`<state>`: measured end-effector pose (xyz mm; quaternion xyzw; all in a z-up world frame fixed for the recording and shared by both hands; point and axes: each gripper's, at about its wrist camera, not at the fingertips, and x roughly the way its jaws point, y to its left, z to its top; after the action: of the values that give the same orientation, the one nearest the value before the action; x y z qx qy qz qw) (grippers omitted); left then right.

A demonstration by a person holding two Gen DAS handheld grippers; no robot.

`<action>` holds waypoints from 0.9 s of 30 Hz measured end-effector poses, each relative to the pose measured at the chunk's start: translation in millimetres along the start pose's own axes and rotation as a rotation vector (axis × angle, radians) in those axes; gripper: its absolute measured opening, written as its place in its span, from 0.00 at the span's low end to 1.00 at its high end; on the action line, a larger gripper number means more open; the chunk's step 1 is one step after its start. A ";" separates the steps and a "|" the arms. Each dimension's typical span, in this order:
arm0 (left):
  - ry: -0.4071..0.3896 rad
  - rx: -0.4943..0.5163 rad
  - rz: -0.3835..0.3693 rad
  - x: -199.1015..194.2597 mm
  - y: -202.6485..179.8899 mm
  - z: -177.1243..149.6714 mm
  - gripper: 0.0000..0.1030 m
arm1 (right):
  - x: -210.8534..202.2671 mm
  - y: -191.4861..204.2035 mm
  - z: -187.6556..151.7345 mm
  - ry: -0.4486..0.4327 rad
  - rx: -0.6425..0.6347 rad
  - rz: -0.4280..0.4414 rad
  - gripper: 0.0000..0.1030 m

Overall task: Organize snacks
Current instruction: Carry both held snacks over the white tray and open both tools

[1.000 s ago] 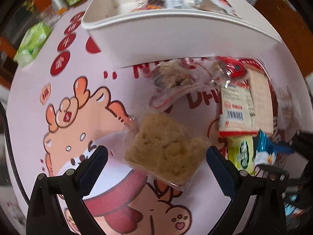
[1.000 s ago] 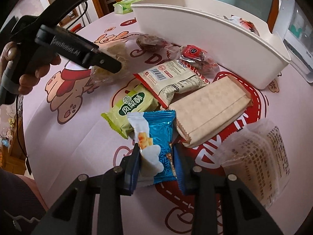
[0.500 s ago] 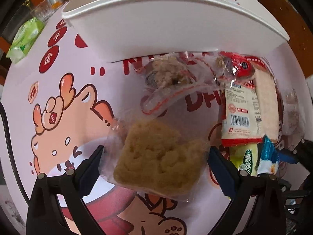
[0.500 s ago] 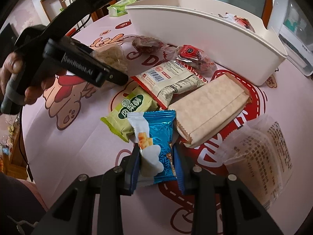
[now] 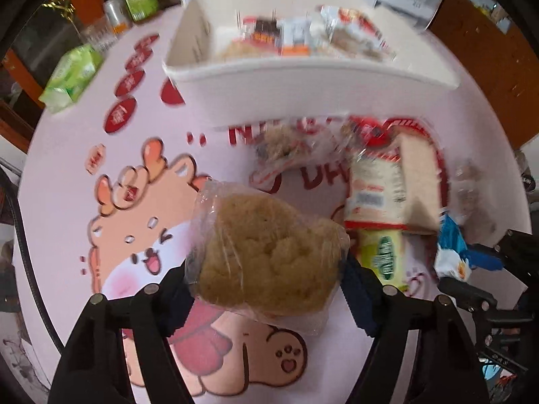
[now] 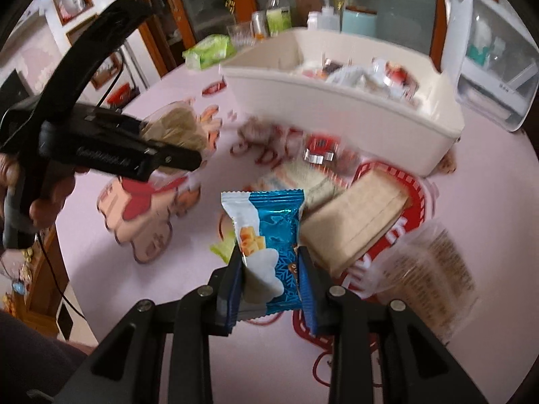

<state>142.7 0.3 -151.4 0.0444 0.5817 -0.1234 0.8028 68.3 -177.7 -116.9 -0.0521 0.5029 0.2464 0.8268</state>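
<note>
While its jaws close on either side of a clear-wrapped crumbly cake [image 5: 269, 252], the left gripper [image 5: 266, 289] carries the cake clear of the pink cartoon-printed tablecloth [image 5: 67, 175]; the wrapper's sides meet both pads and its far end juts forward past the fingertips. The right gripper [image 6: 271, 281] is clamped tight on a blue-and-white foil snack packet [image 6: 269, 235], which stands upright between the blue pads, its crimped top edge above them and its lower seam tucked between the fingers. Seen from the right wrist, a hand [image 6: 40, 198] grips the handle of the left tool, with the cake showing just beyond its black body.

Behind both grippers sits a white bin [image 5: 303, 77] already holding assorted wrapped snacks. On the cloth between bin and grippers lie a beige wafer pack [image 6: 357, 222], a white-and-red packet [image 5: 374, 188], a green-labelled packet [image 5: 384, 256] and a small red-wrapped sweet [image 6: 320, 148], most of them blurred. A clear bag printed with text [image 6: 431, 269] rests to the right of the wafer pack, and a green tissue pack [image 5: 70, 77] lies near the table's far left edge.
</note>
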 end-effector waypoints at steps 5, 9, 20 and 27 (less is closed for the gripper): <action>-0.117 -0.001 -0.004 -58.0 -0.6 21.8 0.73 | -25.9 -8.0 40.7 -0.077 0.030 -0.023 0.29; -0.224 0.010 0.005 -94.9 2.4 53.4 0.73 | -48.7 -17.3 84.0 -0.138 0.040 -0.070 0.29; -0.427 0.021 0.082 -154.3 1.0 150.8 0.73 | -81.0 -63.6 198.7 -0.279 0.202 -0.278 0.30; -0.431 -0.014 0.107 -136.2 8.6 194.1 0.75 | -55.6 -89.4 232.7 -0.250 0.282 -0.292 0.37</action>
<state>284.2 -13.2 38.7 0.0423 0.3941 -0.0831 0.9143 276.2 -197.7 30.0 0.0228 0.4133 0.0562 0.9086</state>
